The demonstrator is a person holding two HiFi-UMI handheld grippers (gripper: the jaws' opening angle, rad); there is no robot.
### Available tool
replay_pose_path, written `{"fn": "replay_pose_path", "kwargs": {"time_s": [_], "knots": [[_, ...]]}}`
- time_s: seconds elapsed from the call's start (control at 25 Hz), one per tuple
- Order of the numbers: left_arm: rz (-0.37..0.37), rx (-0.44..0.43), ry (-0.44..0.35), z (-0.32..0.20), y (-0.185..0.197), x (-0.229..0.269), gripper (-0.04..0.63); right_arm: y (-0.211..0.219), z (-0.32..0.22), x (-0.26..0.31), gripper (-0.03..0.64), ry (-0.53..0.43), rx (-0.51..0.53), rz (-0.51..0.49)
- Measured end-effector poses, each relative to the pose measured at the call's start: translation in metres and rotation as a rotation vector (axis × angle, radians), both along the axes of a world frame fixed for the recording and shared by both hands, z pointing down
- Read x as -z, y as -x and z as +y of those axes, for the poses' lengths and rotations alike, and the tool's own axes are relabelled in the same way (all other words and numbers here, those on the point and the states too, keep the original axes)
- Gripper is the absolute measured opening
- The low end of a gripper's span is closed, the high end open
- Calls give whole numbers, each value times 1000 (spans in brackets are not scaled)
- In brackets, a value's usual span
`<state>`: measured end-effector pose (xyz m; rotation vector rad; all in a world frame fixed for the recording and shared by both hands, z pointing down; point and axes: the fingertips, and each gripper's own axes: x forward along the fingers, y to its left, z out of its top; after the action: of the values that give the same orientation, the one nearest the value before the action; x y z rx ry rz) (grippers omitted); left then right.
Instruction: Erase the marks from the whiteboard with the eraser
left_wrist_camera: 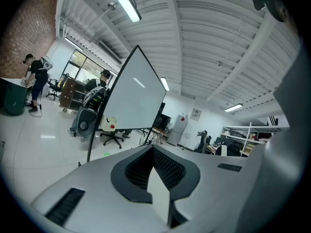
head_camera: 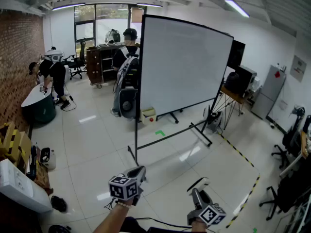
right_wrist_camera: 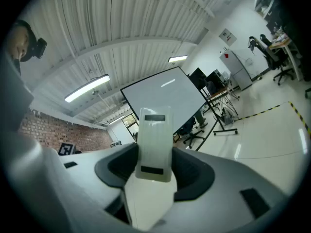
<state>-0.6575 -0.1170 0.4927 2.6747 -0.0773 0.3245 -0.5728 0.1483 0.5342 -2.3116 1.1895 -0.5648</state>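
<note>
In the right tool's (right_wrist_camera: 155,166) grip, the eraser (right_wrist_camera: 154,140), long axis seemingly toward the whiteboard (right_wrist_camera: 163,98); left tool (left_wrist_camera: 154,166) narrow, empty.

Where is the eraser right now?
The eraser is clamped in the right claw, low on the right of the head view, apart from the whiteboard standing ahead.

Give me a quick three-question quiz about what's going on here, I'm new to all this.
1. What sits between the right gripper jaws? A) a marker B) a white eraser C) nothing
2. True or false: the eraser is touching the whiteboard.
3. Fill in: the ___ gripper's jaws hold nothing.
Key: 1 B; 2 false, the board stands well off across the floor; 3 left, the left gripper.
</note>
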Motion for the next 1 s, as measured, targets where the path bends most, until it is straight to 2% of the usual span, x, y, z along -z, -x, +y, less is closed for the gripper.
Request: {"fn": "replay_pose_path", "kwargs": {"time_s": [0.2, 0.44, 0.64, 1.0], "knots": [[0, 8, 13, 13, -20, 4, -11, -27, 4, -3, 250, -12, 21, -20], [-9, 93, -23, -25, -53, 11, -11, -82, -45, 7, 249, -21, 89, 15], [50, 124, -32, -84, -112, 16, -11, -139, -121, 47, 247, -34, 174, 107], [94, 159, -113, -227, -225, 75, -11, -272, -320, 180, 249, -3, 278, 342]]}}
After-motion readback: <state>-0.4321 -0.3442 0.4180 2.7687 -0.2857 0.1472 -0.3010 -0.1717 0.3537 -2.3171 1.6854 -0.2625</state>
